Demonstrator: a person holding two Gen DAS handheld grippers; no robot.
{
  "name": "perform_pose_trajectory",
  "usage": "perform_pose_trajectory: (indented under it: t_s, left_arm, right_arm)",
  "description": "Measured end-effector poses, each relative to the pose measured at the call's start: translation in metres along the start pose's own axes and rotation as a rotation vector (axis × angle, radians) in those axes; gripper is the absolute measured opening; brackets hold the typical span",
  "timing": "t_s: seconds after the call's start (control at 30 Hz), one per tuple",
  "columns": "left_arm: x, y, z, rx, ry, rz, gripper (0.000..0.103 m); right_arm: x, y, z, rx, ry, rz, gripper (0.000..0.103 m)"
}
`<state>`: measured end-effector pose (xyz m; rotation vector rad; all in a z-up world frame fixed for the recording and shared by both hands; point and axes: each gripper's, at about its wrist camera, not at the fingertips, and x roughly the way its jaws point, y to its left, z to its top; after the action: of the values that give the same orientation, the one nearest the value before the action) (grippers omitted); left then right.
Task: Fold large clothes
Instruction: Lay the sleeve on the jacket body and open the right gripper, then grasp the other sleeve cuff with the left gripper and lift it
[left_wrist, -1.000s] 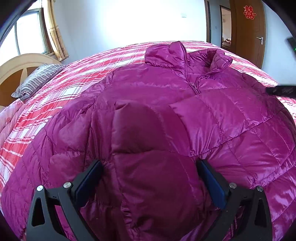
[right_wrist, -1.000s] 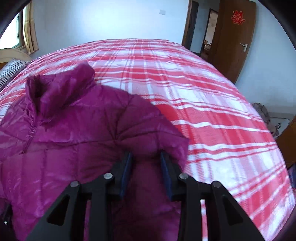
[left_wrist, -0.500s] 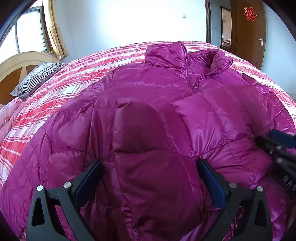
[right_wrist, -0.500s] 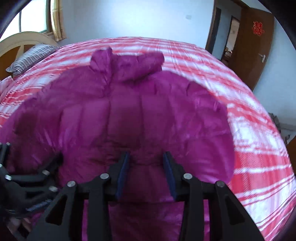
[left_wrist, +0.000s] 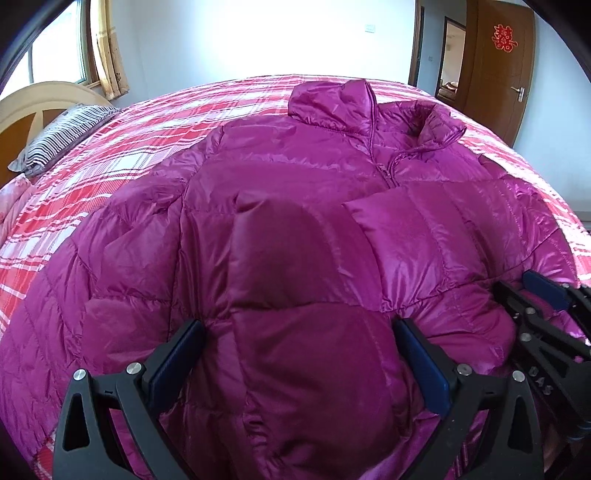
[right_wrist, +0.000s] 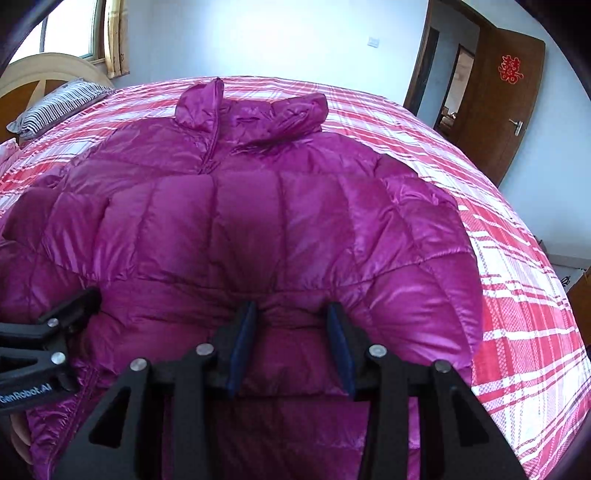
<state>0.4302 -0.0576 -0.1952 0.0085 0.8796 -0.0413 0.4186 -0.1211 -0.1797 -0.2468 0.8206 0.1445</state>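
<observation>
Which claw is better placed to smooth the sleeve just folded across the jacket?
Probably the right claw. It sits at the cuff end of the folded sleeve, with puffy fabric between its pads. The left claw straddles the other sleeve, jaws wide apart.

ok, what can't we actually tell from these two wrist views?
- Jacket hem: both views, hidden under the tools' bodies at the bottom edge.
- Left tool contact: padding bulges between its fingers, grip unclear.
- Right tool grip: left view cuts it off at the right edge.
- Bed near edge: out of frame.
</observation>
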Motion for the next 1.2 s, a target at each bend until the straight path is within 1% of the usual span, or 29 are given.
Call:
perform_pose_trajectory:
  t_s: [0.07, 0.13, 0.2, 0.23, 0.3, 0.33, 0.47, 0.5, 0.53, 0.6, 0.67, 0.7, 0.77, 0.8, 0.83, 0.9, 0.97, 1.0, 1.03, 1.1, 1.2]
  left_arm:
    - [-0.014, 0.007, -0.001, -0.019, -0.012, 0.004, 0.102]
    - [-0.038, 0.019, -0.006, -0.037, -0.046, -0.013, 0.102]
    - [-0.07, 0.04, -0.014, -0.033, -0.09, -0.019, 0.102]
    - [-0.082, 0.051, -0.018, -0.026, -0.104, -0.008, 0.102]
    - [-0.108, 0.083, -0.032, -0.026, -0.132, 0.042, 0.102]
    - [-0.12, 0.107, -0.041, -0.036, -0.137, 0.072, 0.102]
    - [-0.146, 0.203, -0.077, -0.121, -0.116, 0.256, 0.102]
    - [-0.151, 0.224, -0.084, -0.151, -0.115, 0.287, 0.102]
    - [-0.156, 0.24, -0.092, -0.183, -0.114, 0.296, 0.102]
    - [-0.163, 0.27, -0.107, -0.262, -0.101, 0.286, 0.102]
    - [-0.164, 0.285, -0.117, -0.321, -0.098, 0.266, 0.102]
    - [-0.159, 0.289, -0.12, -0.339, -0.084, 0.26, 0.1]
    - [-0.148, 0.29, -0.123, -0.359, -0.061, 0.245, 0.089]
    - [-0.142, 0.291, -0.124, -0.366, -0.048, 0.232, 0.075]
    - [-0.134, 0.29, -0.124, -0.369, -0.03, 0.22, 0.065]
    - [-0.12, 0.287, -0.123, -0.396, 0.0, 0.212, 0.06]
    - [-0.122, 0.286, -0.122, -0.401, -0.014, 0.244, 0.045]
    - [-0.124, 0.286, -0.118, -0.394, -0.019, 0.237, 0.033]
    - [-0.127, 0.286, -0.115, -0.387, -0.024, 0.226, 0.027]
    - [-0.139, 0.291, -0.105, -0.37, -0.062, 0.248, 0.026]
    - [-0.156, 0.295, -0.084, -0.314, -0.119, 0.281, 0.025]
  right_arm:
    - [0.001, 0.003, 0.0, -0.011, -0.003, -0.013, 0.044]
    - [0.001, 0.005, -0.001, -0.015, -0.005, -0.02, 0.044]
    - [0.001, 0.004, -0.001, -0.011, -0.007, -0.016, 0.044]
    - [0.0, 0.004, -0.001, -0.009, -0.008, -0.014, 0.044]
    - [0.0, 0.003, -0.001, -0.005, -0.01, -0.009, 0.044]
    - [0.0, 0.002, -0.001, -0.002, -0.011, -0.007, 0.044]
    - [-0.002, 0.001, -0.002, 0.001, -0.014, -0.003, 0.044]
    - [-0.002, 0.001, -0.002, 0.002, -0.015, -0.002, 0.044]
    - [-0.002, 0.001, -0.002, 0.003, -0.016, -0.001, 0.044]
    - [-0.002, 0.001, -0.002, 0.003, -0.018, -0.002, 0.044]
    - [-0.003, 0.001, -0.003, 0.001, -0.021, -0.004, 0.044]
    - [-0.004, 0.001, -0.003, 0.0, -0.022, -0.004, 0.044]
    - [-0.004, 0.002, -0.003, -0.002, -0.024, -0.007, 0.045]
    - [-0.005, 0.002, -0.003, -0.002, -0.026, -0.008, 0.045]
    - [-0.005, 0.002, -0.003, -0.002, -0.027, -0.009, 0.046]
    - [-0.006, 0.001, -0.004, -0.001, -0.029, -0.012, 0.047]
    - [-0.007, 0.001, -0.004, 0.0, -0.03, -0.013, 0.048]
    - [-0.007, 0.0, -0.004, 0.001, -0.03, -0.014, 0.048]
    - [-0.007, 0.0, -0.004, 0.003, -0.031, -0.016, 0.049]
    - [-0.007, 0.0, -0.005, 0.005, -0.033, -0.018, 0.05]
    - [-0.007, -0.001, -0.004, 0.008, -0.033, -0.016, 0.051]
